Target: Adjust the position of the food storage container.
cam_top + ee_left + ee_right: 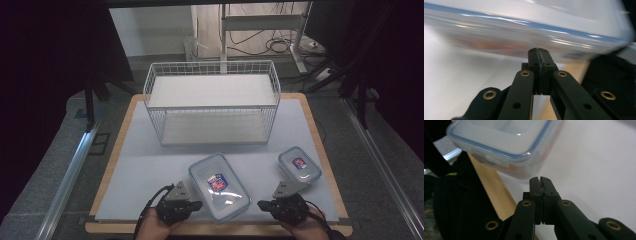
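Left gripper (pixel 199 204) and right gripper (pixel 261 204), each pressed together, flanking the larger (pixel 219 186) of two lidded containers.

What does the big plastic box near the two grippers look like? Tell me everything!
The big box is a clear plastic rectangle with rounded corners, a blue-edged lid clipped on top and a red and blue sticker in the middle. It lies flat and slanted on the white mat, near the front edge. The shut left gripper and shut right gripper point at its two sides. Whether they touch it is unclear.
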`<state>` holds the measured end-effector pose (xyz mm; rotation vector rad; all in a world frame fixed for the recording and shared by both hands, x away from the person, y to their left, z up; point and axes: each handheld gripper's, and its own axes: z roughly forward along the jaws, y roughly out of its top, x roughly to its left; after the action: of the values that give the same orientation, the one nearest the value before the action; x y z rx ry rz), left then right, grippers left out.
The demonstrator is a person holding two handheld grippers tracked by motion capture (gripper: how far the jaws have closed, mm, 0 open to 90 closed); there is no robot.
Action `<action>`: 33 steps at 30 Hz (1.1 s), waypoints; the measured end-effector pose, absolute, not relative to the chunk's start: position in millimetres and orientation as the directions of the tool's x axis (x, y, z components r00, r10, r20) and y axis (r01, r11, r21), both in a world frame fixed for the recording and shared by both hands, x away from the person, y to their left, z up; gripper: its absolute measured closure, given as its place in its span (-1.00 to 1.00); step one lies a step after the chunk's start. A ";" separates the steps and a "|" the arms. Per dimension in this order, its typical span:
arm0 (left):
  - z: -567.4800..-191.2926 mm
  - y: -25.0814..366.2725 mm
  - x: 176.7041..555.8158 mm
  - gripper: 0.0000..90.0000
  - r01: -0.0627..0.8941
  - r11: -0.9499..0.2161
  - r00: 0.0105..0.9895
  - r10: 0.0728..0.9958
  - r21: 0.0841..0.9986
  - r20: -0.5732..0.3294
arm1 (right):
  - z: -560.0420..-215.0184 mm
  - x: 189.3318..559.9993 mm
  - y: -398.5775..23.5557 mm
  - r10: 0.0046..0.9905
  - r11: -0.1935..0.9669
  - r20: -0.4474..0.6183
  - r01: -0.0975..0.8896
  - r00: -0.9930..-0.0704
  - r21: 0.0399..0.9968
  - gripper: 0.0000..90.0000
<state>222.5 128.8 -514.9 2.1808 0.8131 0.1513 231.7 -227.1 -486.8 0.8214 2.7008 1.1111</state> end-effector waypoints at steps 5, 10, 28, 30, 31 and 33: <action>-511.1 167.9 267.2 0.99 0.558 -0.400 0.657 0.749 0.727 -0.092 | -492.0 227.5 -215.9 0.466 0.598 0.142 0.429 -0.873 0.677 0.98; -511.8 166.9 301.3 0.99 0.545 -0.385 0.668 0.736 0.745 -0.108 | -494.6 225.7 -207.0 0.444 0.603 0.162 0.428 -0.881 0.673 0.98; -512.1 163.0 301.2 1.00 0.552 -0.371 0.687 0.709 0.747 -0.156 | -497.2 246.2 -210.1 0.549 0.562 0.144 0.492 -0.823 0.665 1.00; -511.0 164.4 297.2 1.00 0.549 -0.372 0.692 0.704 0.749 -0.157 | -497.5 251.3 -213.4 0.571 0.546 0.149 0.509 -0.807 0.665 1.00; -510.4 165.4 292.5 1.00 0.552 -0.371 0.693 0.702 0.747 -0.163 | -497.3 256.3 -215.1 0.590 0.540 0.136 0.514 -0.796 0.667 1.00; -510.3 166.4 290.2 1.00 0.551 -0.371 0.697 0.697 0.748 -0.168 | -497.1 258.7 -215.5 0.602 0.537 0.127 0.517 -0.789 0.667 1.00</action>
<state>290.2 166.4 -510.3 2.0694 0.9531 0.2225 258.7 -215.5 -497.1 0.9685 2.6491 1.0901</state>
